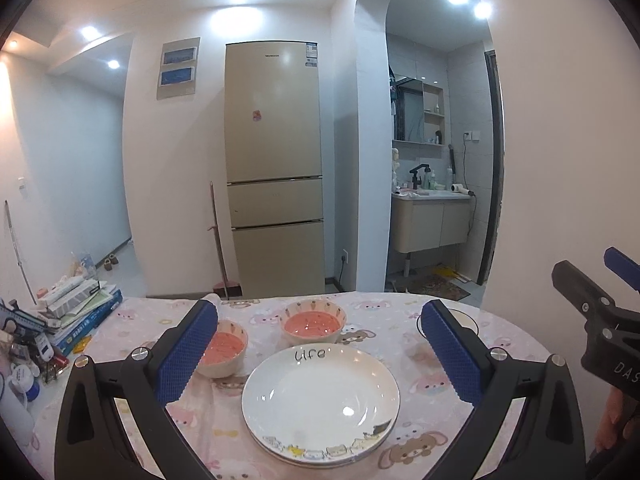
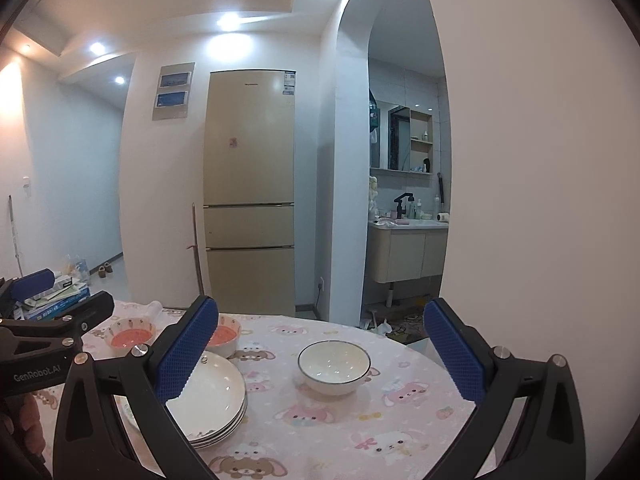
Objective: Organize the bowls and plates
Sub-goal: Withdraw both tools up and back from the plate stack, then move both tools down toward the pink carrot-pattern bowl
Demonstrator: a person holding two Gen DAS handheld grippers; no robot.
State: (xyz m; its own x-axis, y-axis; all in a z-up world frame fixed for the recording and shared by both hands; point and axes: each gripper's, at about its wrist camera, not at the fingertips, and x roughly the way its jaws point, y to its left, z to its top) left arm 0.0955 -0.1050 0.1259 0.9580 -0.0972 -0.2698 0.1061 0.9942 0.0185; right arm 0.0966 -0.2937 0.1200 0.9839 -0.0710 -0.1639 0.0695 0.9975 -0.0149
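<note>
A stack of white plates (image 1: pixel 320 400) with a cartoon rim lies on the pink tablecloth, between the open fingers of my left gripper (image 1: pixel 320 354), which hovers above it, empty. It also shows in the right wrist view (image 2: pixel 212 400). Two pink-lined bowls stand behind it, one at the left (image 1: pixel 224 348) and one farther back (image 1: pixel 312 322); both show in the right wrist view (image 2: pixel 132 334) (image 2: pixel 224 334). A white bowl with a dark rim (image 2: pixel 334 366) stands between the open fingers of my right gripper (image 2: pixel 320 354), which is empty above the table.
A pile of books and boxes (image 1: pixel 80 308) and clutter sit at the table's left end. The round table edge (image 2: pixel 432 356) curves at the right. A fridge (image 1: pixel 274 168) and a bathroom doorway lie beyond the table.
</note>
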